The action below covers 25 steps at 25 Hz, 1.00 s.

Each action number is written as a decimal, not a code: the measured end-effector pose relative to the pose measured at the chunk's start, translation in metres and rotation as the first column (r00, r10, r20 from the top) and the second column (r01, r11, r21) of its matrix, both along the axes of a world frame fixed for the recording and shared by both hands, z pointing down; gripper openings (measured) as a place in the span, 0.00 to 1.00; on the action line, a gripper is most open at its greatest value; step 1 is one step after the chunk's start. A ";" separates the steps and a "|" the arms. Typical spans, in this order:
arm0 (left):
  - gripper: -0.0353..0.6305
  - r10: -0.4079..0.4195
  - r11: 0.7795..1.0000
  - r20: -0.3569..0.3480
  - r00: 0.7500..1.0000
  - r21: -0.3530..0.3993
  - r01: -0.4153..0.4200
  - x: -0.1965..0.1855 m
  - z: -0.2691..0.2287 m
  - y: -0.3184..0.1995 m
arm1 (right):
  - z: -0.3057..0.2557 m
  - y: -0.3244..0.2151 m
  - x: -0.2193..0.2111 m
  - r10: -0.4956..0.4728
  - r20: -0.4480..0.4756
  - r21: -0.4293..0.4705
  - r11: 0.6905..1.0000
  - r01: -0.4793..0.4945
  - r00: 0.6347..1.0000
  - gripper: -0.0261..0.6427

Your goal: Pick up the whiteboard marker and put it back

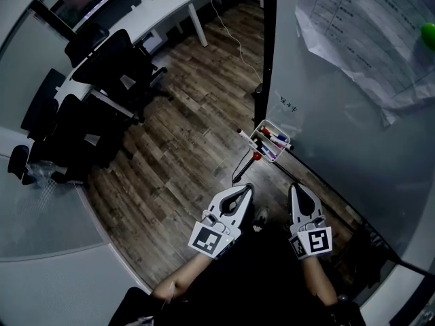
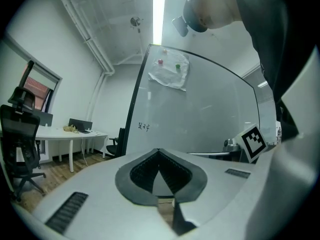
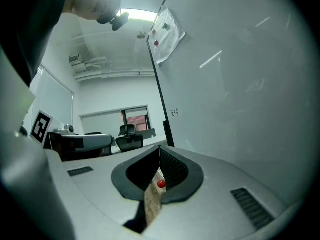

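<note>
Left hand-held gripper [image 1: 245,188] and right hand-held gripper [image 1: 296,187] both hang clenched and empty, short of the tray [image 1: 257,138] at the edge of the whiteboard [image 1: 340,114], where the whiteboard marker [image 1: 277,138] lies among others, so jaws opened late could knock its neighbours out.

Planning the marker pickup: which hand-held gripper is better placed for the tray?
Probably right: the right hand-held gripper sights the red knob by the marker tray; the left hand-held gripper faces bare whiteboard.

Markers [image 1: 277,138] in tray [image 1: 257,143] on whiteboard [image 1: 340,128] — chairs [image 1: 112,63] and desk [image 1: 163,9] well left.
</note>
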<state>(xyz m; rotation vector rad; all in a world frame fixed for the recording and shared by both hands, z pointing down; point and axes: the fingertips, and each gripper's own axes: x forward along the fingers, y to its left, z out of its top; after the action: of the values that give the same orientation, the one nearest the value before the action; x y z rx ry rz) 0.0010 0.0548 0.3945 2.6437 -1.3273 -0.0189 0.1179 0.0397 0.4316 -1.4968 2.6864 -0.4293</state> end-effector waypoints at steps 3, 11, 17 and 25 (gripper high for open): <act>0.06 0.005 1.000 0.000 1.000 -0.005 -0.005 -0.004 0.003 -0.010 | 0.004 -0.011 -0.004 0.002 -0.008 -0.008 1.000 -0.002 1.000 0.06; 0.06 0.039 0.999 -0.014 0.999 0.002 -0.039 -0.001 0.007 -0.041 | 0.018 -0.036 -0.008 0.005 -0.025 -0.034 0.999 -0.006 1.000 0.06; 0.06 0.050 0.999 -0.021 0.999 -0.008 -0.050 0.004 0.014 -0.058 | 0.030 -0.052 -0.004 0.017 -0.031 -0.053 0.998 -0.019 0.999 0.06; 0.06 0.059 0.998 -0.026 0.998 -0.020 -0.060 0.005 0.020 -0.079 | 0.046 -0.073 0.004 0.045 -0.057 -0.066 0.997 -0.048 0.997 0.07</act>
<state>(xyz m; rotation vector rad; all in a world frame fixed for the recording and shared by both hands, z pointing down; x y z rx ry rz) 0.0058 -0.0240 0.4142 2.6553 -1.2340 -0.0299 0.1216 -0.0334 0.4772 -1.6089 2.6985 -0.4883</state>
